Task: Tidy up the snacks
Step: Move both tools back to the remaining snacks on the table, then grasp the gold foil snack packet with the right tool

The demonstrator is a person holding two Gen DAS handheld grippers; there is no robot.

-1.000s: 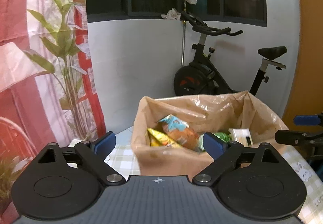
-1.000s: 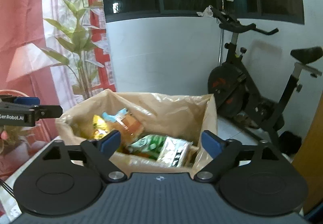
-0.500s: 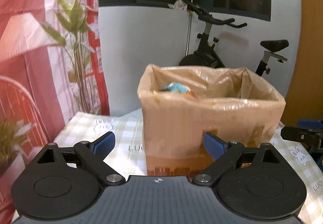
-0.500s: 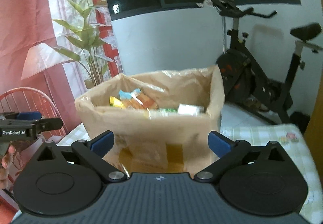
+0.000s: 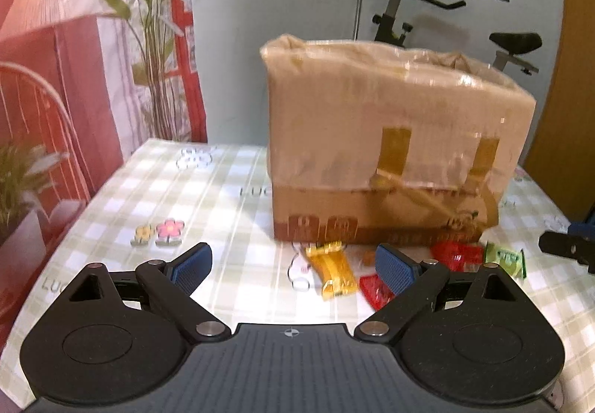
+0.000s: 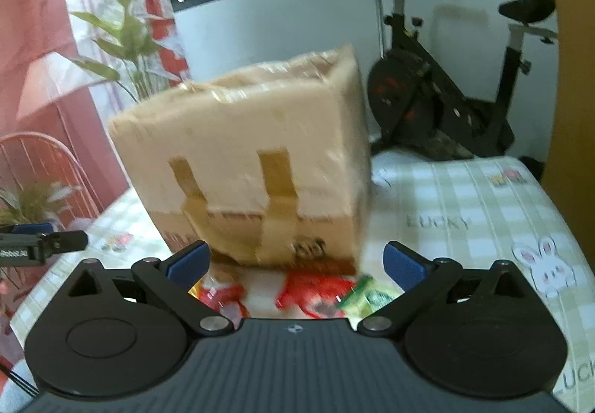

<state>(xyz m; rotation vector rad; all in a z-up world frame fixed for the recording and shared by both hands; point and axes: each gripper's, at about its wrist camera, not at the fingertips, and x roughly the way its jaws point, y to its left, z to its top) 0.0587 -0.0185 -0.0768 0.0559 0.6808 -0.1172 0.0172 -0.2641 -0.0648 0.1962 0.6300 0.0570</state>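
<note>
A cardboard box (image 5: pixel 390 152) lined with a clear plastic bag stands on the checked tablecloth; it also shows in the right wrist view (image 6: pixel 256 171). Loose snack packets lie in front of it: a yellow one (image 5: pixel 333 273), two red ones (image 5: pixel 455 253) and a green one (image 5: pixel 507 258). In the right wrist view the red packets (image 6: pixel 316 292) and the green packet (image 6: pixel 366 295) lie between the fingers. My left gripper (image 5: pixel 293 264) is open and empty above the table. My right gripper (image 6: pixel 295 264) is open and empty too.
An exercise bike (image 6: pixel 438 89) stands behind the table at the right. A red patterned curtain (image 5: pixel 55 59) and a plant (image 5: pixel 156 41) are at the left. The tablecloth (image 5: pixel 186 197) reaches a left edge near the curtain.
Both grippers have dropped from above the box's open top to table level in front of it. The snacks inside are now hidden and the loose packets on the table have come into view.
</note>
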